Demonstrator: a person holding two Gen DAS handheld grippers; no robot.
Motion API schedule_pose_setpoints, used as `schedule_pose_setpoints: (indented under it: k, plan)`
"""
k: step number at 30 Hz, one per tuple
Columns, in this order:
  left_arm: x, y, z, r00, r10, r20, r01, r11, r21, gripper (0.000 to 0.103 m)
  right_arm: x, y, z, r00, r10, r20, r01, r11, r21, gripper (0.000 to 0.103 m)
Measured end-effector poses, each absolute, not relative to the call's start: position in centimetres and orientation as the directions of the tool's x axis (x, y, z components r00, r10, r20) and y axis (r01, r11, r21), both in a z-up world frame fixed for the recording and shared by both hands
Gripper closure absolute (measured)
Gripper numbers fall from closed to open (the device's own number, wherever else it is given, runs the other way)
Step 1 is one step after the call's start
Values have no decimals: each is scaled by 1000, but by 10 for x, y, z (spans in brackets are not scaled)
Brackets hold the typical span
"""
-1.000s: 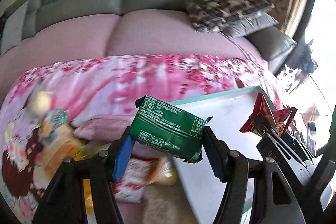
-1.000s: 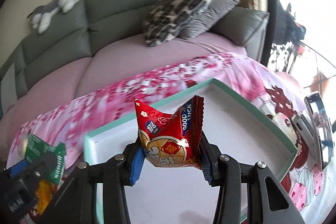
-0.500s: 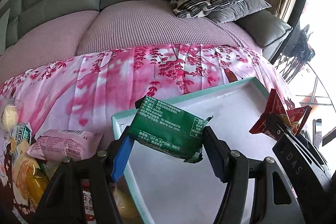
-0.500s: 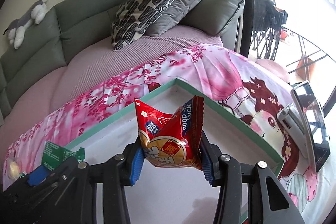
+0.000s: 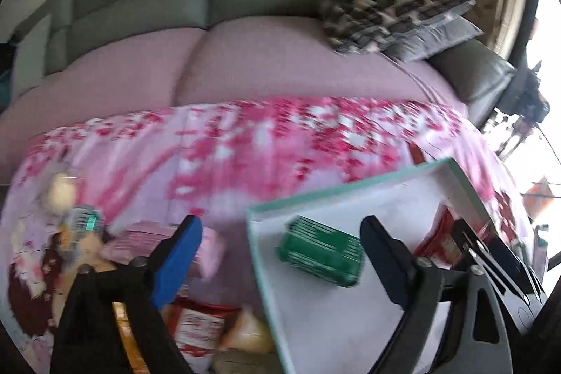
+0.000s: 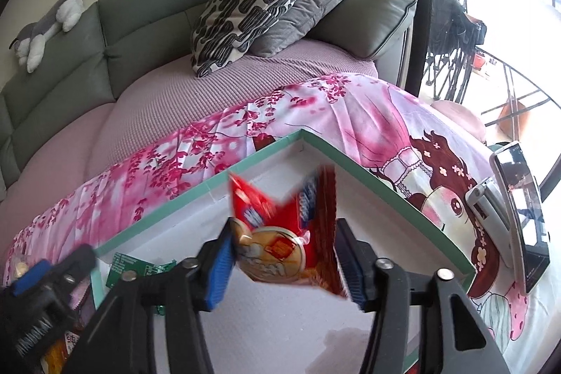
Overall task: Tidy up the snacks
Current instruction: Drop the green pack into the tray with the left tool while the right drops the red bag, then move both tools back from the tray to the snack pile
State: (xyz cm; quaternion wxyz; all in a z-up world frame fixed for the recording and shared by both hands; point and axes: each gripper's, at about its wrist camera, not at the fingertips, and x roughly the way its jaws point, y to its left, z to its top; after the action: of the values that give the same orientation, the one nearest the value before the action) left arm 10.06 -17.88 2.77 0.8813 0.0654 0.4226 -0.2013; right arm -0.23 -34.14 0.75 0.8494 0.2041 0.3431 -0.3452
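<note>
The left gripper (image 5: 280,255) has its jaws wide apart and opening. Between them, but touching neither blue pad (image 5: 177,260), the green snack pack (image 5: 320,255) sits low inside the white box (image 5: 350,321), near the box's left wall. It looks blurry. To the left of this gripper, outside the box, a pink pack (image 5: 207,246) and other snacks (image 5: 200,328) lie on the flowery pink cloth (image 5: 245,146).

The right gripper (image 6: 284,260) is opening too. The red snack bag (image 6: 284,233) is between its jaws. It is blurry, and there is a small gap beside the right pad, so it does not look squeezed. It is over the far corner of the white box. Just beyond it is the box's green rim (image 6: 368,177). Farther to the right, a phone (image 6: 522,212) stands on the cloth. Far behind are the grey sofa (image 6: 140,23), a patterned pillow (image 6: 252,6) and a toy cat (image 6: 49,27).
</note>
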Motion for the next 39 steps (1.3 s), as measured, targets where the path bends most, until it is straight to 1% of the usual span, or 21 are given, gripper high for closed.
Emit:
schedule_pose_setpoints:
  k: [2,6,8,10,12,13,14,20,28,32,37,39]
  plan:
    - [104,-170,32,587,-263,-765,368,929,-37,10,-1,-341,7,520,-447,-728,727,678,104,28]
    - [110,-156,32,617,-175,-767,293,956,18,8,1,-340,5,517,-433,-738,718,690,98,28]
    - [114,-150,29,622,-137,-771,262,964,40,3,3,-339,3,509,-431,-745,716,693,89,28]
    - [117,-143,26,622,-109,-775,227,973,45,2,4,-339,2,506,-421,-753,710,699,87,22]
    - [120,-134,24,616,-97,-782,191,981,29,2,5,-337,2,508,-416,-754,703,707,83,7]
    - [121,-130,23,616,-95,-782,178,984,21,2,6,-336,3,510,-420,-751,698,713,75,2]
    - [121,-126,23,622,-90,-778,164,986,17,2,6,-334,4,511,-429,-745,696,715,66,0]
    - [120,-113,26,640,-49,-767,130,990,45,1,6,-330,11,522,-438,-732,685,727,53,0]
    - [118,-95,26,644,-31,-764,106,993,49,1,7,-319,20,556,-438,-707,658,751,52,0]
    - [117,-81,29,656,-36,-754,90,996,31,1,7,-311,26,577,-443,-686,642,765,45,0]
    - [110,-63,35,694,-42,-719,60,998,0,1,7,-303,28,619,-365,-695,591,800,106,0]
    - [106,-54,38,707,-46,-706,50,999,-15,1,10,-296,28,614,-365,-700,578,812,83,0]
